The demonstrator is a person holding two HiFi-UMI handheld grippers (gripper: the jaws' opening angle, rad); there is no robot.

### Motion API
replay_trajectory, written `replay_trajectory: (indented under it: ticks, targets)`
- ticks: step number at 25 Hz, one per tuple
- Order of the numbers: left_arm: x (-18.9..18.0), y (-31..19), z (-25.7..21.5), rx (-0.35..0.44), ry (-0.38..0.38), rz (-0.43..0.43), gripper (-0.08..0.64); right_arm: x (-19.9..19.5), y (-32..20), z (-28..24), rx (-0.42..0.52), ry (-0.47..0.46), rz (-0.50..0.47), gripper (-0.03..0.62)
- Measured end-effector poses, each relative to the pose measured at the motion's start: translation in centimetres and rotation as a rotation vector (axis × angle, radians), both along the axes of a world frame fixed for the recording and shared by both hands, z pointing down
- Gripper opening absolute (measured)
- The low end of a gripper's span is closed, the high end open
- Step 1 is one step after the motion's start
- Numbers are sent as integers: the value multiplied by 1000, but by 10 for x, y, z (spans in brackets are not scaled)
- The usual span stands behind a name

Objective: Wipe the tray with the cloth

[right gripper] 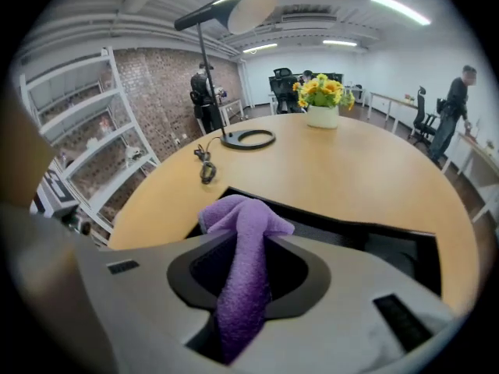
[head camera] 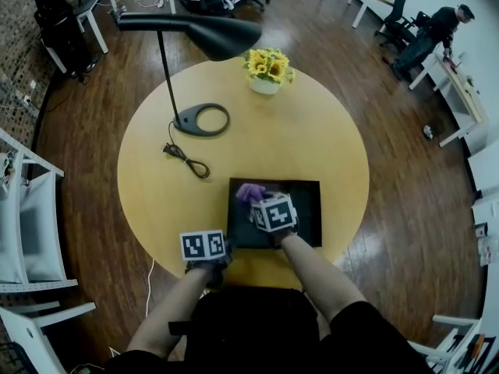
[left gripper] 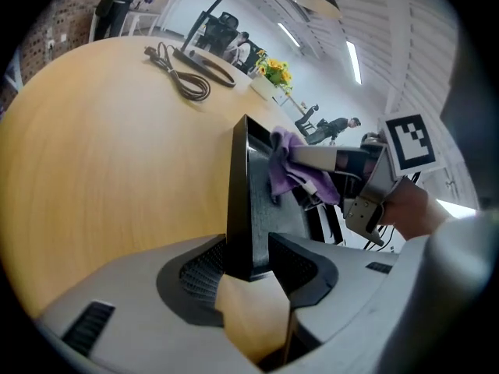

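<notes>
A black rectangular tray [head camera: 306, 209] lies on the round wooden table [head camera: 320, 131], near its front edge. My right gripper [head camera: 256, 202] is over the tray's left end, shut on a purple cloth [head camera: 249, 192]. In the right gripper view the cloth [right gripper: 245, 271] hangs bunched between the jaws [right gripper: 248, 287], above the tray [right gripper: 390, 244]. My left gripper [head camera: 227, 245] is at the tray's near left corner. In the left gripper view the tray's rim [left gripper: 238, 201] stands between the open jaws [left gripper: 248, 267], with the cloth [left gripper: 284, 162] and the right gripper [left gripper: 327, 159] beyond it.
A black desk lamp stands with its ring base [head camera: 201, 120] on the table's left half, its shade [head camera: 222, 34] over the far edge and its cord [head camera: 187, 160] coiled nearby. A white pot of yellow flowers [head camera: 267, 70] sits at the far side. White chairs [head camera: 31, 232] stand on the left.
</notes>
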State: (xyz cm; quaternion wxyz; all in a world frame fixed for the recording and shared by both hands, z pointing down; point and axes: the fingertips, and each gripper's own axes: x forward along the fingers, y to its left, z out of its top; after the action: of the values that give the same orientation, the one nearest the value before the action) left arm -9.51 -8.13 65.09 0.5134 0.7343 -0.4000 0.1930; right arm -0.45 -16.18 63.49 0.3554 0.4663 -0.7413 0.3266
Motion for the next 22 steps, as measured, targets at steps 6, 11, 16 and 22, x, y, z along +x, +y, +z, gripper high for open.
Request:
replay_trajectory:
  ticks: [6,11,16,22]
  targets:
    - [-1,8,5,-27,18,-27,154,-52,22,22,-93,-61,28,103]
    - [-5,5,5,-15,22,-42,132,-50,19,25,-57,-16,-10,103]
    - [-7,5,6,-17,26,-59,125,-42,21,16,5,12,-37,103]
    - [-9,5,7,-9,18,-68,123,21,32,16,40,86,35,103]
